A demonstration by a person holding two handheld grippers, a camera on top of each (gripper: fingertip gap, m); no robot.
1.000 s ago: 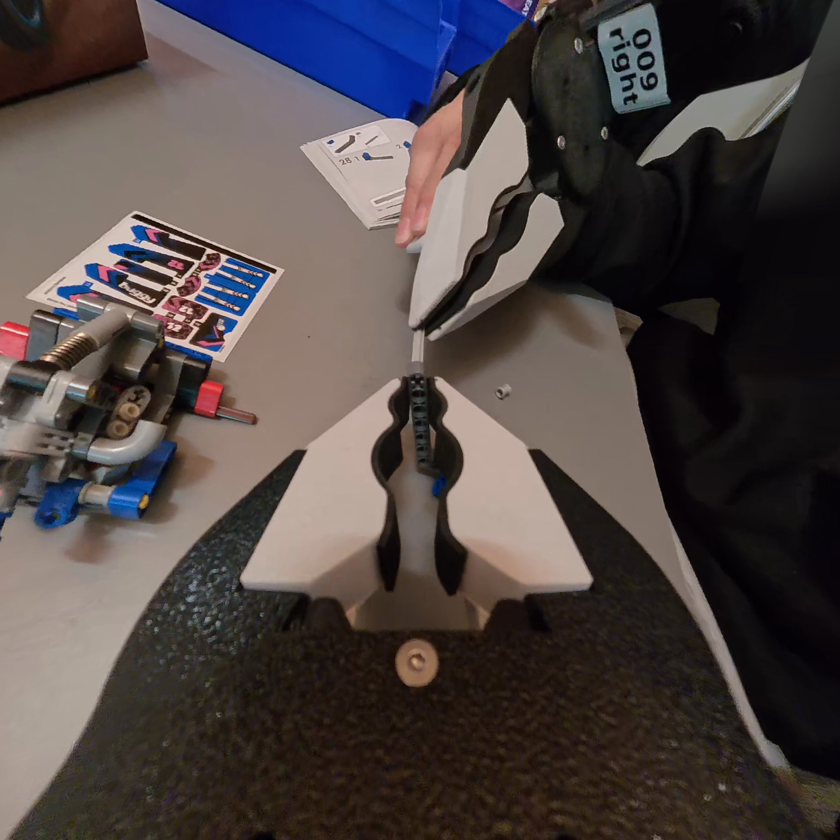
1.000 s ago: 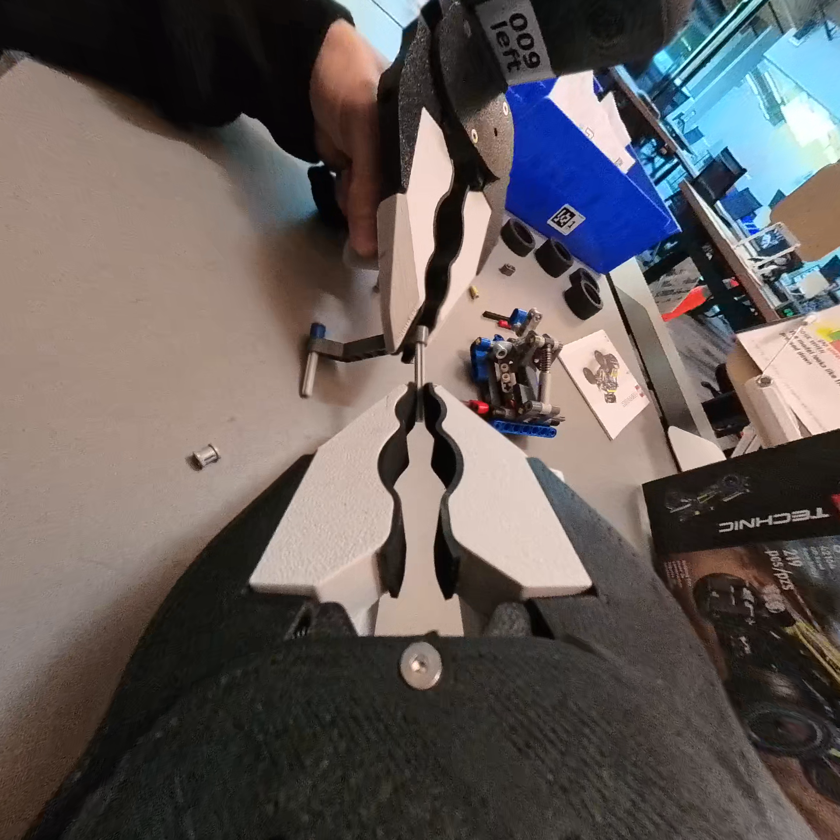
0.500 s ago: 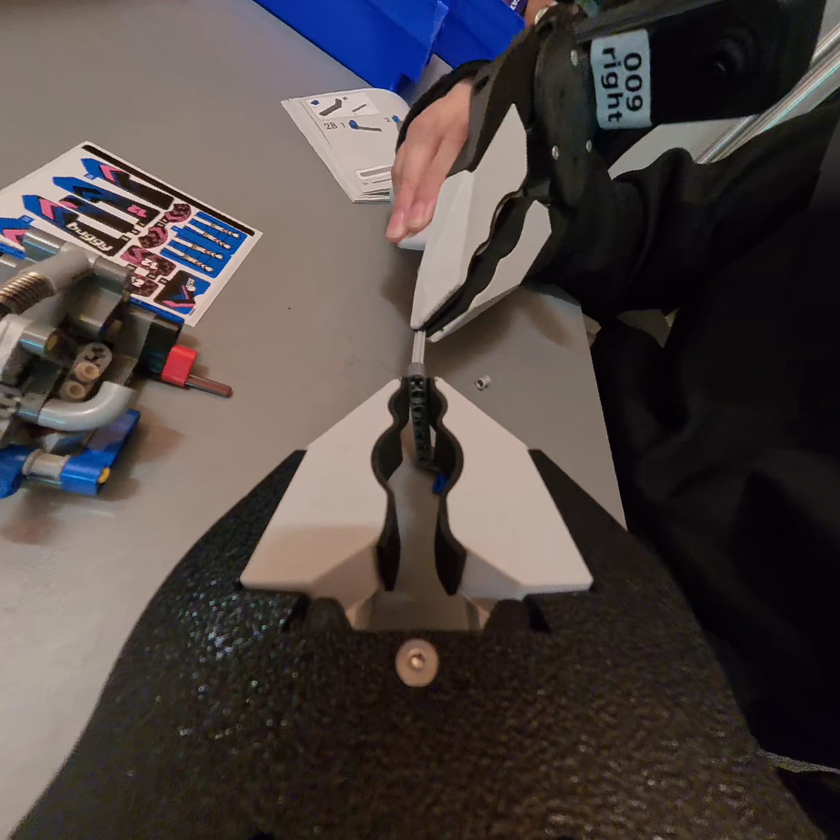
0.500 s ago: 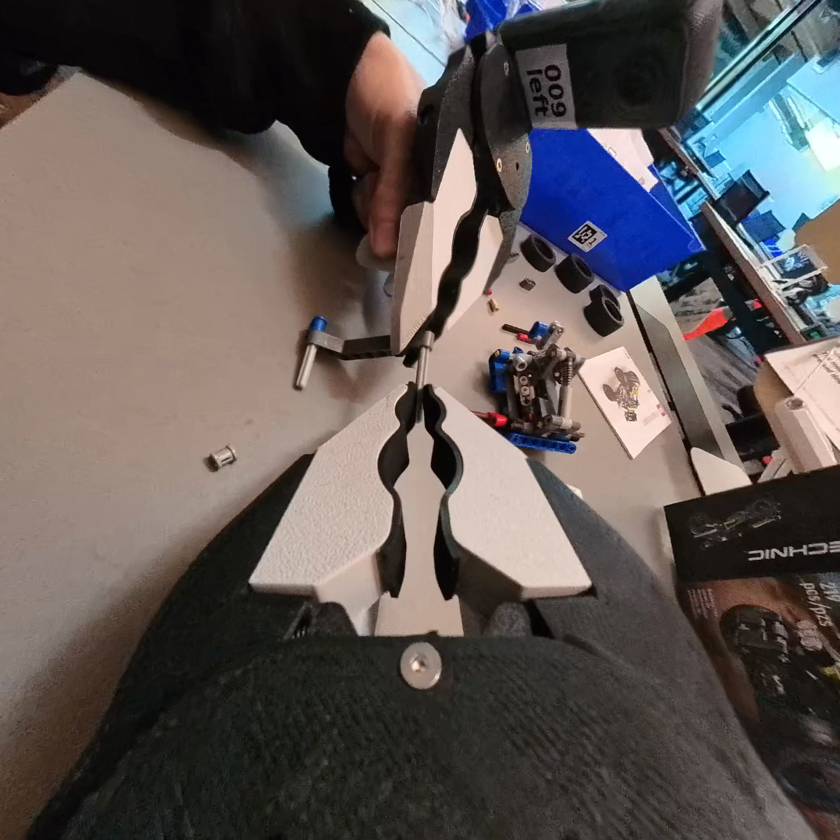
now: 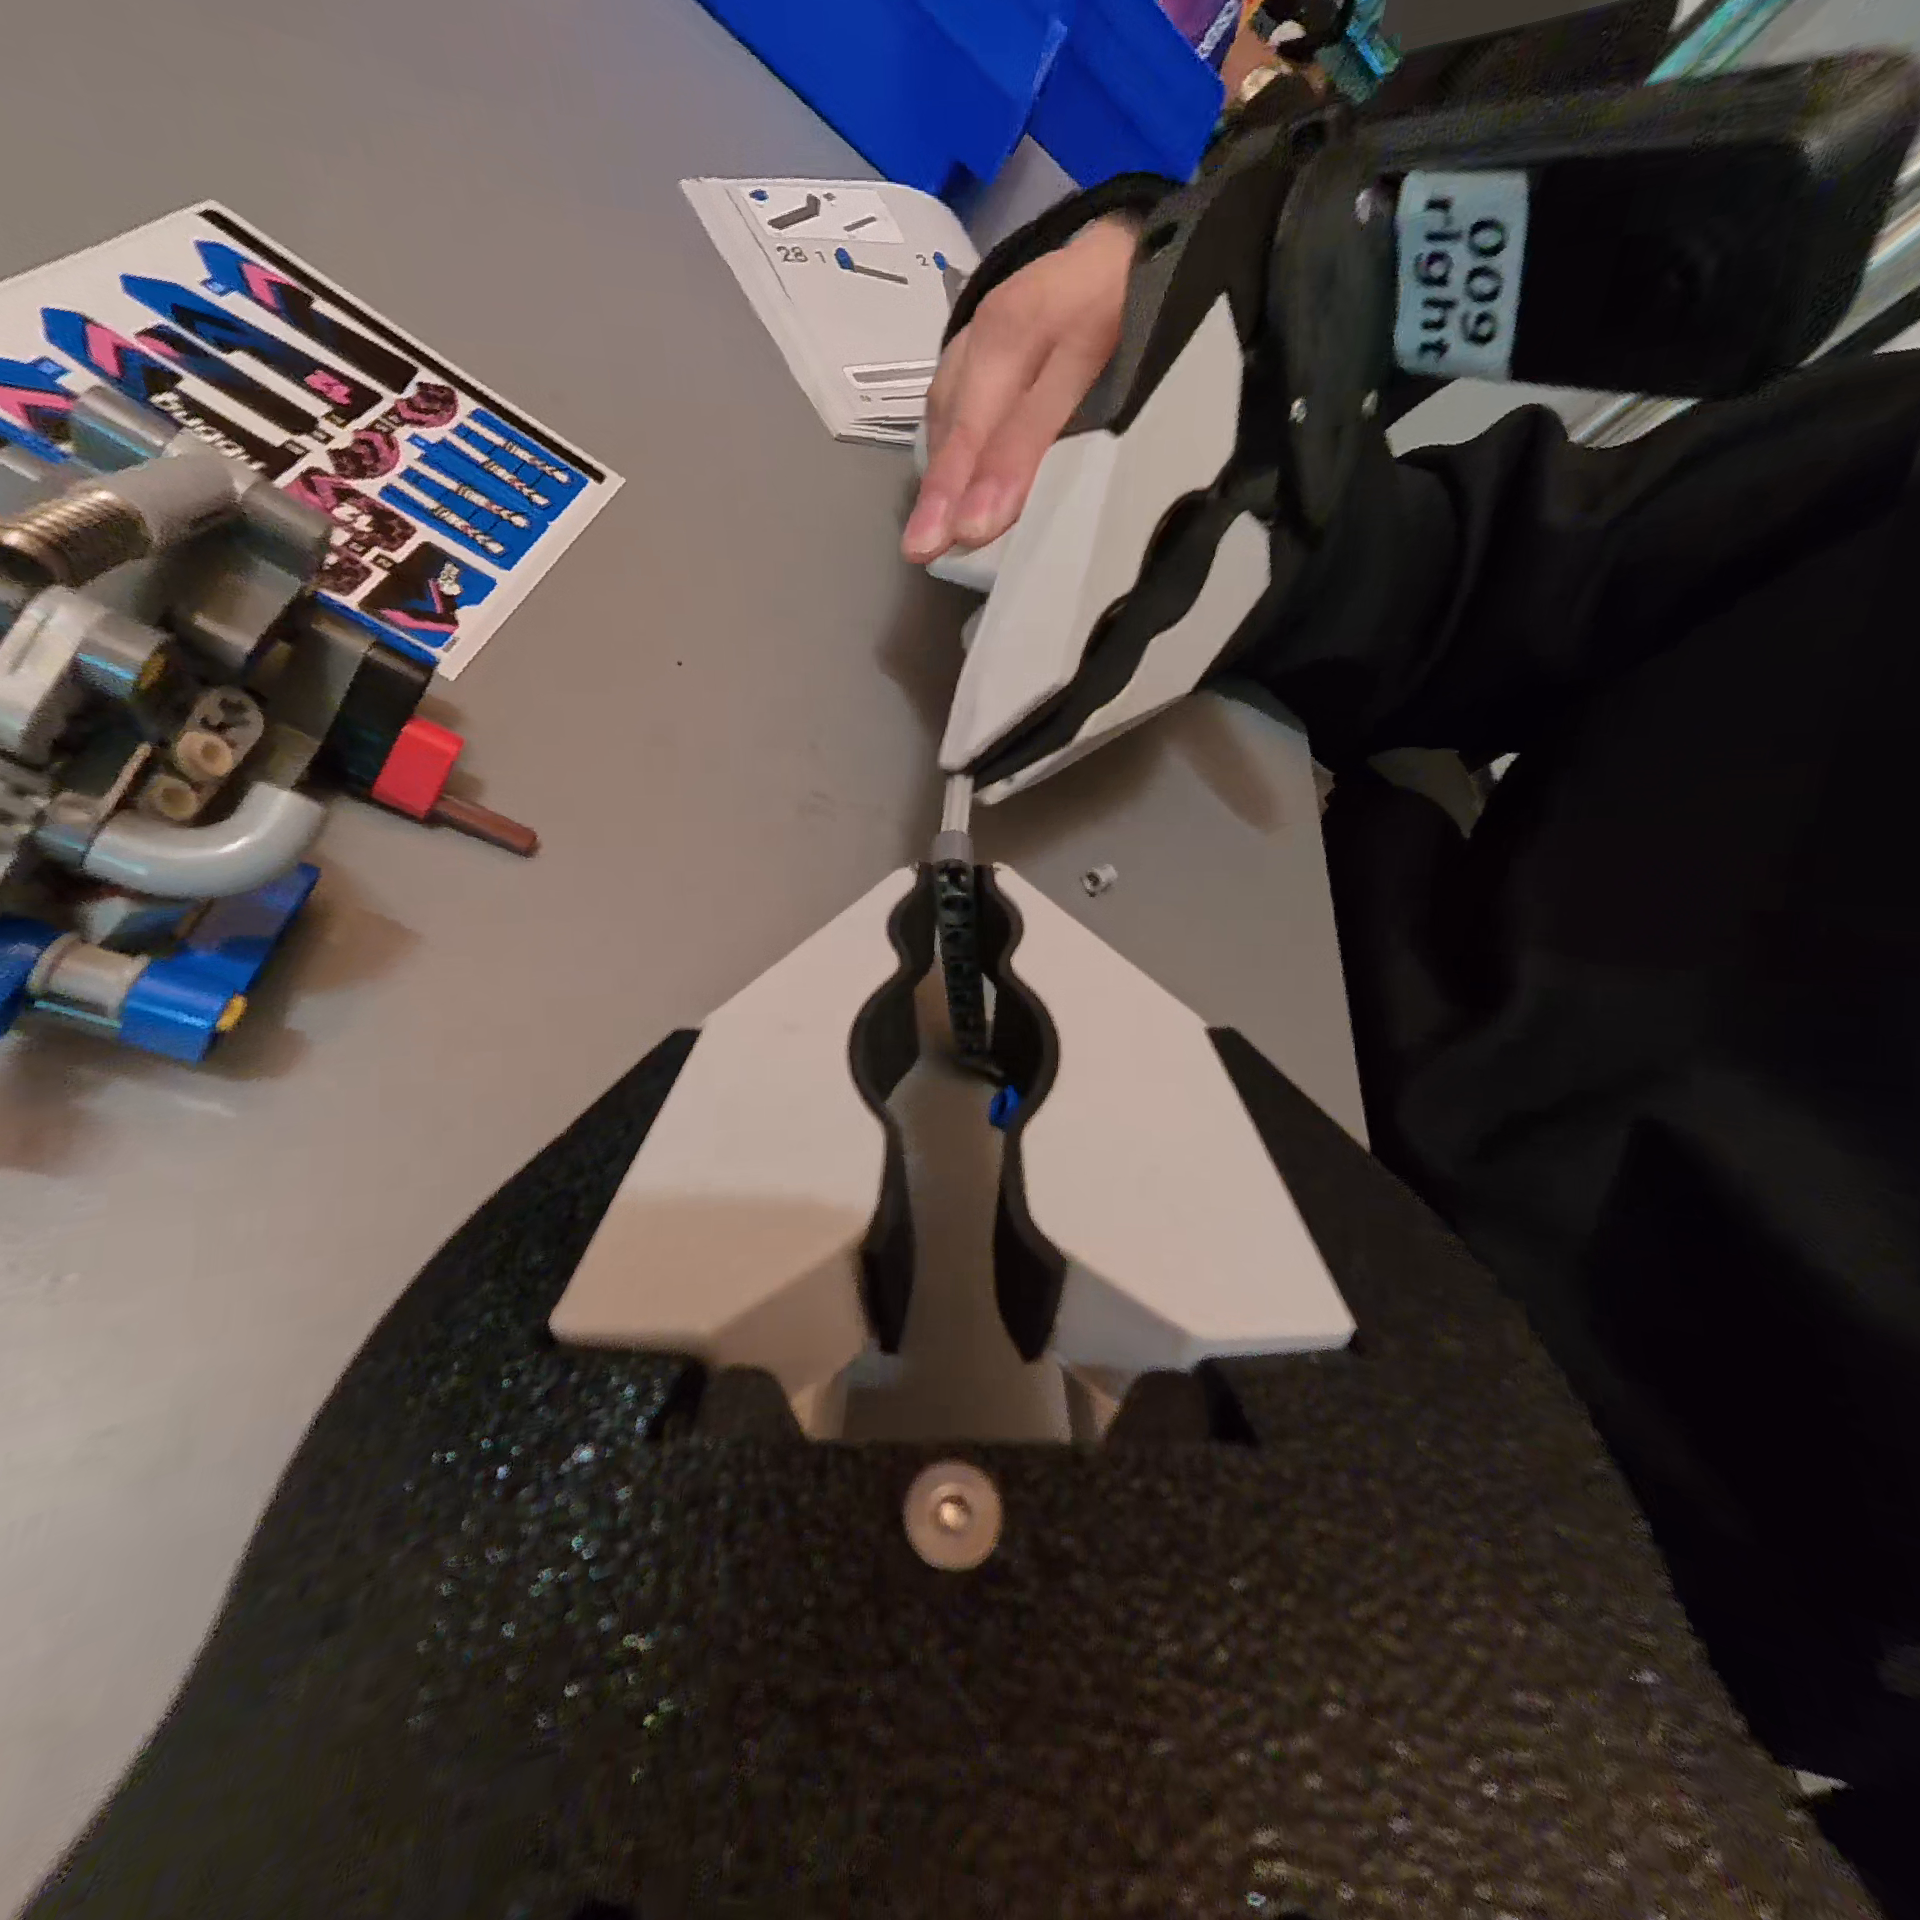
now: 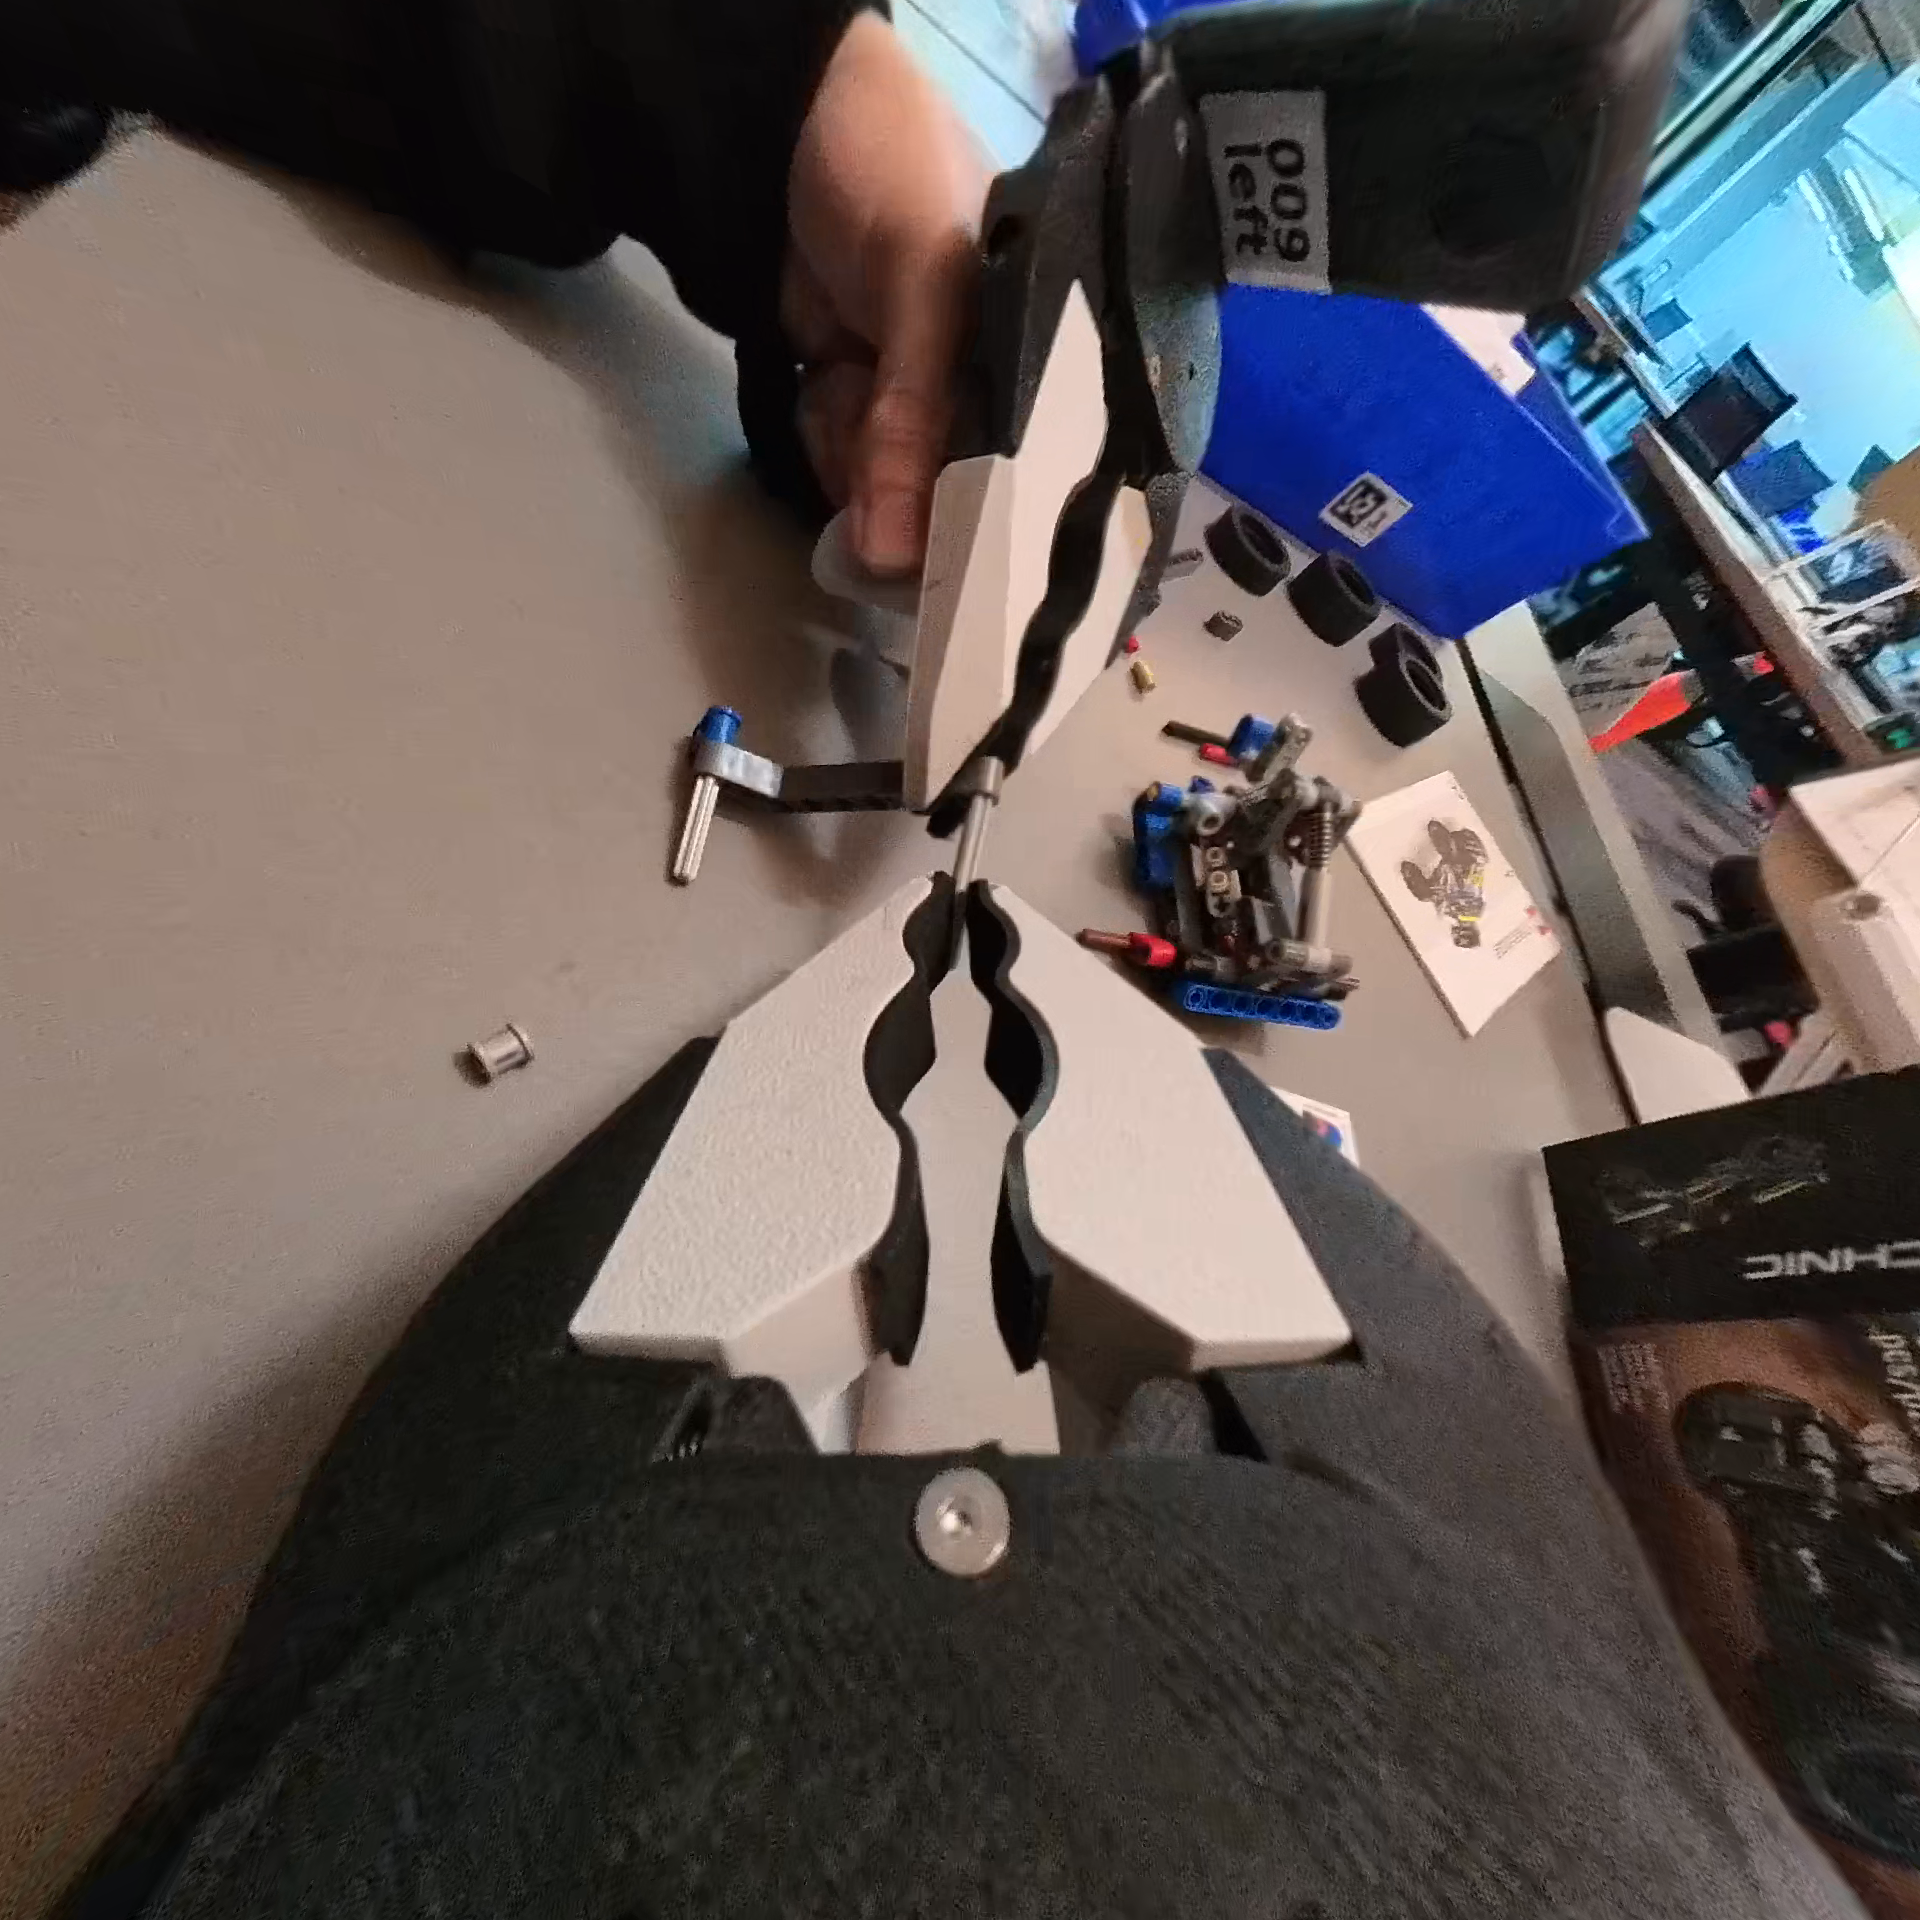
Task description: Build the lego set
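Holding the two grippers tip to tip above the grey table [image 5: 675, 623], we clench a thin grey axle [image 6: 975, 831] between them. Our left gripper [image 5: 956, 878] is clamped on a black beam [image 5: 961, 977], which runs back between its fingers; a blue pin [image 5: 1001, 1104] shows at the beam's near end. Seen from the right wrist, that beam sticks out sideways from the left gripper's tips and carries a grey connector [image 6: 738, 771] with a light axle and a blue pin at its far end. Our right gripper [image 6: 961, 904] is pinched shut on the free end of the thin axle, whose other end meets the beam at the left gripper's tips.

Well apart on the table sits the partly built lego model [image 6: 1242, 883], grey, black and blue, with a red-tipped axle [image 5: 457, 790] poking out. A sticker sheet [image 5: 343, 416] lies just behind it, partly under it. An open instruction booklet [image 5: 842, 301] lies near the blue bins [image 5: 935, 73]. A small grey bush [image 6: 499, 1049] lies loose near our grippers. Three black tyres [image 6: 1335, 597] stand by a blue bin.
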